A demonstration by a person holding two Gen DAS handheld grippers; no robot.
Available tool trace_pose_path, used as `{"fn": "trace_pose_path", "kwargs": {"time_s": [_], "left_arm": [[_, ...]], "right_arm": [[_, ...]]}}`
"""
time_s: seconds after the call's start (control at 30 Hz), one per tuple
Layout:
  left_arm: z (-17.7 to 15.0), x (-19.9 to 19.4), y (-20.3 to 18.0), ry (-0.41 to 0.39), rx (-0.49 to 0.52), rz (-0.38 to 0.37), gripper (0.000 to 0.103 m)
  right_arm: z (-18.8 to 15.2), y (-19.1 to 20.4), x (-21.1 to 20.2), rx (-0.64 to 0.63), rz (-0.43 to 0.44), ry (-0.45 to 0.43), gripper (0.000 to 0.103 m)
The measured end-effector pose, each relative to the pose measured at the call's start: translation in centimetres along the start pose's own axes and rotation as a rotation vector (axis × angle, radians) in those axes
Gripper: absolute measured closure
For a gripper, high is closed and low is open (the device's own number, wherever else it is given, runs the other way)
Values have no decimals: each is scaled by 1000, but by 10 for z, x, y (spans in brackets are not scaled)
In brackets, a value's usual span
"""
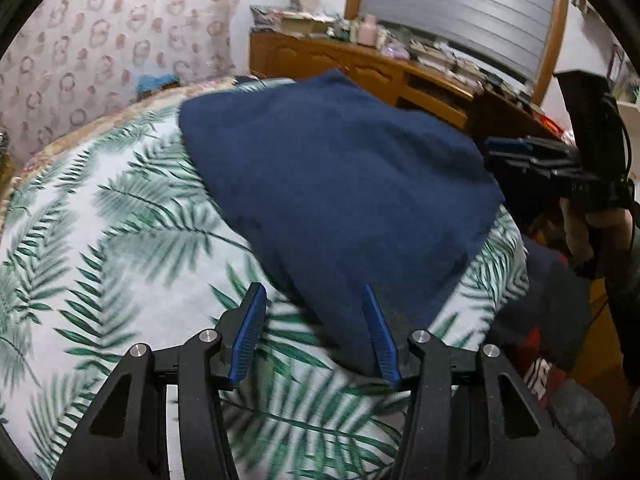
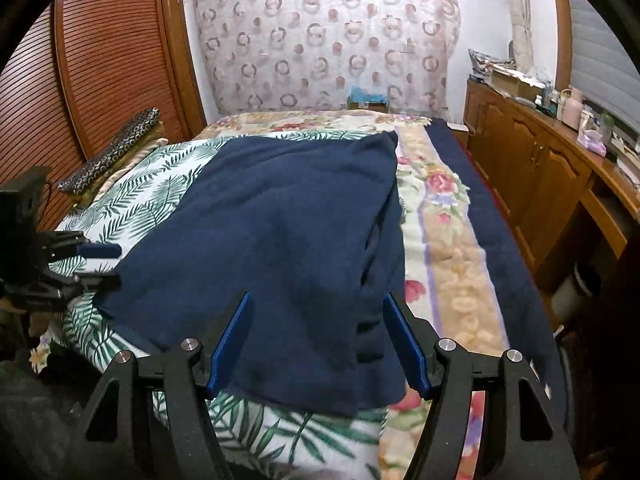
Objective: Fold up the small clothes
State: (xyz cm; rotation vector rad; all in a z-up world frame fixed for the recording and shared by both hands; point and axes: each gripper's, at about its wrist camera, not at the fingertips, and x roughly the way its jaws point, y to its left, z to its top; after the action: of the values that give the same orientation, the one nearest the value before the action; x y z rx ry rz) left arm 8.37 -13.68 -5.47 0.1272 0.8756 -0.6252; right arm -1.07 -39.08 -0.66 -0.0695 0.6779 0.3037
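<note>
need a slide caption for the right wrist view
Right tool open above the navy garment spread on the palm-leaf sheet, left tool at its far side.

left gripper (image 1: 314,332): black angular arm links, ribbed blue finger pads (image 1: 249,334), four round silver screws | right gripper (image 2: 316,344): same black links, smooth blue pads, four silver screws | seen from left camera: black box body with thin black cable, person's hand (image 1: 592,232) on handle, dark sleeve
</note>
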Motion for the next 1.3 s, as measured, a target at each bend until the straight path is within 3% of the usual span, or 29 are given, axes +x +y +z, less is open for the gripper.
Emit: {"fn": "trace_pose_path", "kwargs": {"time_s": [0.07, 0.2, 0.27, 0.4, 0.47, 0.63, 0.8, 0.83, 0.87, 0.9, 0.97, 1.03, 1.17, 1.3], "left_arm": [[-2, 3, -4, 20, -3, -31, 62], [-2, 2, -14, 29, 6, -83, 96], [5, -5, -19, 3, 19, -84, 98], [39, -32, -19, -99, -21, -135, 98], [60, -44, -21, -154, -12, -126, 98], [101, -49, -15, -220, -20, -112, 98], [111, -45, 4, -234, -50, -108, 98], [112, -43, 5, -237, -53, -106, 98], [112, -45, 9, -242, -60, -103, 98], [114, -45, 15, -246, -68, -107, 98], [115, -44, 22, -251, -81, -110, 98], [119, -40, 29, -260, -86, -88, 98], [138, -29, 55, -272, -109, -32, 98], [162, -9, 80, -263, -126, 22, 98]], "right_arm": [[-2, 4, 1, -4, 9, 8, 34], [-6, 14, 5, -30, 55, 22, 34], [-9, 18, 8, -48, 85, 31, 26], [-13, 26, 16, -103, 132, 52, 23], [-12, 29, 16, -135, 136, 43, 21], [-14, 19, 24, -190, 53, 59, 20], [0, -17, 34, -151, -64, 56, 21], [4, -24, 33, -146, -76, 53, 22], [9, -30, 34, -150, -84, 51, 40], [15, -35, 35, -157, -78, 49, 47], [30, -40, 39, -177, -54, 39, 82], [48, -39, 39, -205, -55, 5, 90], [104, -45, 40, -233, -66, -80, 91], [157, -52, 71, -255, -73, -96, 91]]}}
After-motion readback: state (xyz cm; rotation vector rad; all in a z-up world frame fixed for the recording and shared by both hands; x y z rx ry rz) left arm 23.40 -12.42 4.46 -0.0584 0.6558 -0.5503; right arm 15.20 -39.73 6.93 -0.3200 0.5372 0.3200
